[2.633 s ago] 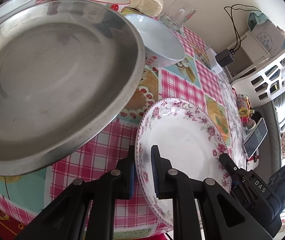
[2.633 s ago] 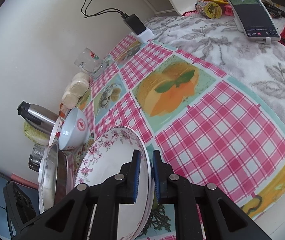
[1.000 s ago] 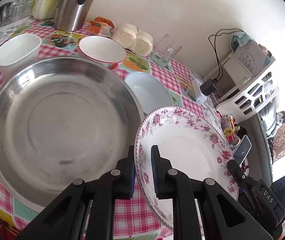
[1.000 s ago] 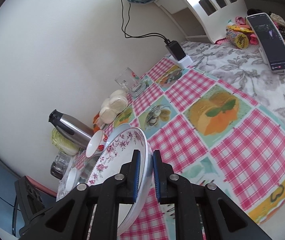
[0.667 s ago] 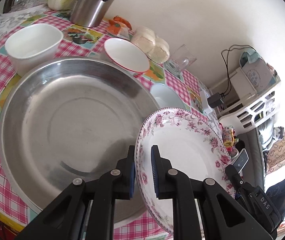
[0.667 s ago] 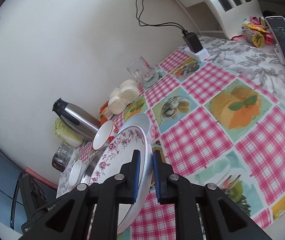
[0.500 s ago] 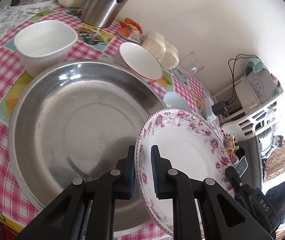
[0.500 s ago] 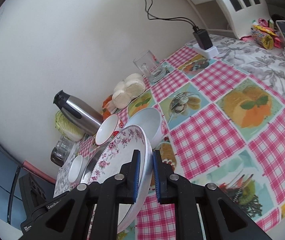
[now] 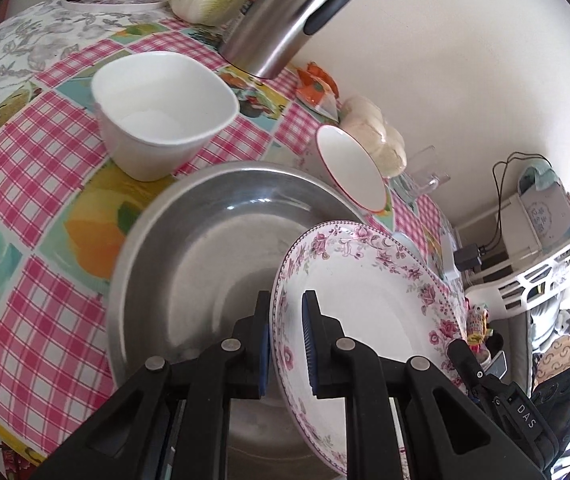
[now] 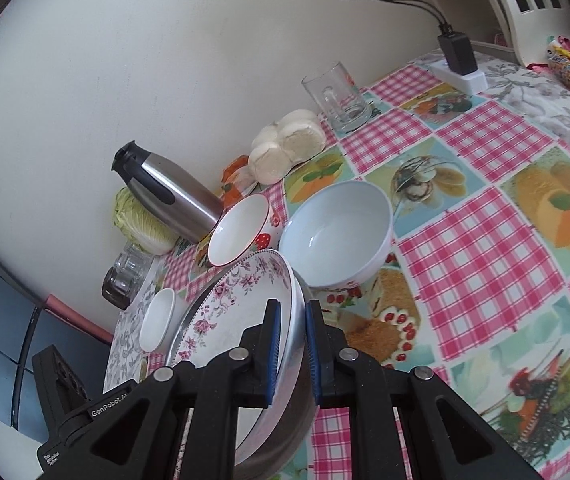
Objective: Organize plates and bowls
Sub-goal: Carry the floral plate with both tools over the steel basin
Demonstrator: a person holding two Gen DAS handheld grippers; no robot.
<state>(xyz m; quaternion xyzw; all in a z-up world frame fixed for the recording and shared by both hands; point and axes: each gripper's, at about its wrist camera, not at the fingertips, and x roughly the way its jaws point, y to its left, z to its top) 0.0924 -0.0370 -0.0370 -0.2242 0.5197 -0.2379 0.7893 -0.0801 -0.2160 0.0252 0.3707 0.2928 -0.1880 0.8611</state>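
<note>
Pinching opposite rims of a floral plate [image 9: 365, 300], the left gripper [image 9: 287, 344] and right gripper [image 10: 291, 352] hold it tilted over a steel pan [image 9: 205, 240] on the checked tablecloth [image 9: 37, 152]. Stacking looks barely begun: three bowls, white [image 9: 161, 120], red-rimmed [image 9: 351, 172] and pale blue [image 10: 337, 232], sit apart. Whether the plate touches the pan is hidden.
</note>
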